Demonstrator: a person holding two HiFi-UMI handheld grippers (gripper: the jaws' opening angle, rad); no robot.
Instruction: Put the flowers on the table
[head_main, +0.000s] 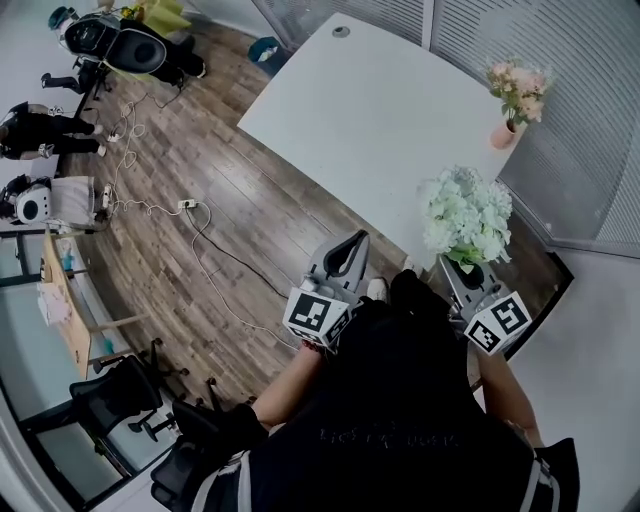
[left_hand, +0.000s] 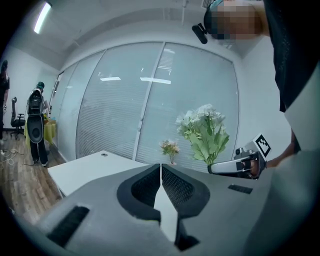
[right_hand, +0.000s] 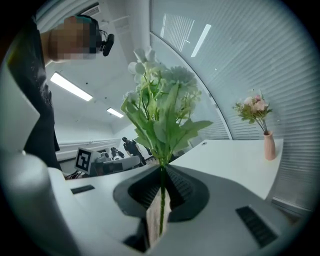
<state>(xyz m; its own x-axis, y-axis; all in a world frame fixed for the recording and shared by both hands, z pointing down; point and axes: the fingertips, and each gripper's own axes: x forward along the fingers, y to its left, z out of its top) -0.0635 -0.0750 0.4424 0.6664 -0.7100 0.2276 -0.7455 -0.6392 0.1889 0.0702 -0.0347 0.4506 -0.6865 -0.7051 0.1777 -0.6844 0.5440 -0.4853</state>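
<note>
Right gripper (right_hand: 162, 172) fingers tight around flowers (right_hand: 160, 110) at stems — blooms upright above — left gripper (left_hand: 161, 167) fingers together, empty.

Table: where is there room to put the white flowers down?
Nearly all of the white table is bare, from the round hole at its far corner to the near edge. Only the right corner is taken, by the pink vase beside the blinds.

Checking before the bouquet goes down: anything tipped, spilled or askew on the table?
Nothing stands out. The pink vase stands upright at the table's window-side edge; the white bouquet is held upright, stems clamped in the right claw.
</note>
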